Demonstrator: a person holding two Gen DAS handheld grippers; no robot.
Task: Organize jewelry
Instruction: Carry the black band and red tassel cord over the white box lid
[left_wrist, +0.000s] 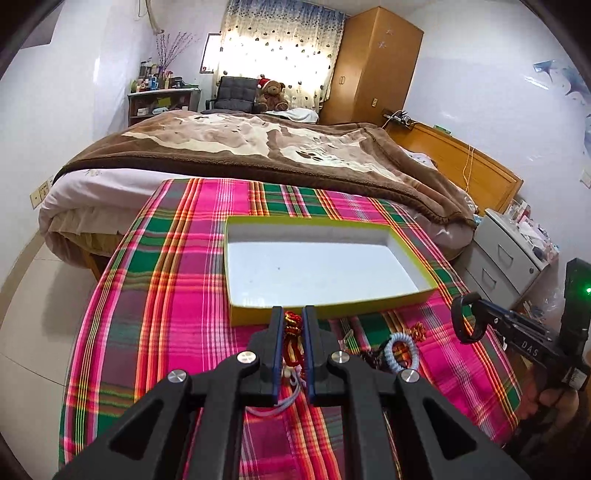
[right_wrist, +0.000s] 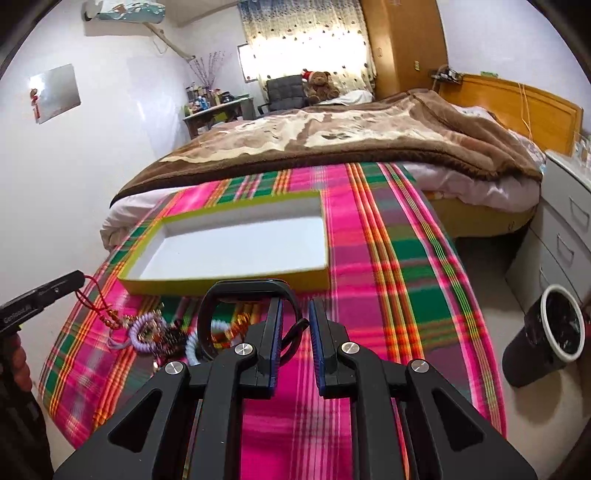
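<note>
Between my left tongs (left_wrist: 293, 325), seen from the left wrist, a red knotted charm (left_wrist: 292, 326) is clamped, its cord dangling below. Just ahead sits the empty yellow-rimmed box (left_wrist: 332, 309) on the plaid surface (left_wrist: 166, 295); coiled bracelets (left_wrist: 400, 352) lie to the right. From the right wrist, my right tongs (right_wrist: 295, 314) grip a black band (right_wrist: 207, 314); the box is ahead-left.

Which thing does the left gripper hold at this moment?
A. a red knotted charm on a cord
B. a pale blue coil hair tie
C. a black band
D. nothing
A: the left gripper is shut on the red knotted charm, which hangs from its tip in the right wrist view, near the empty yellow box.
</note>
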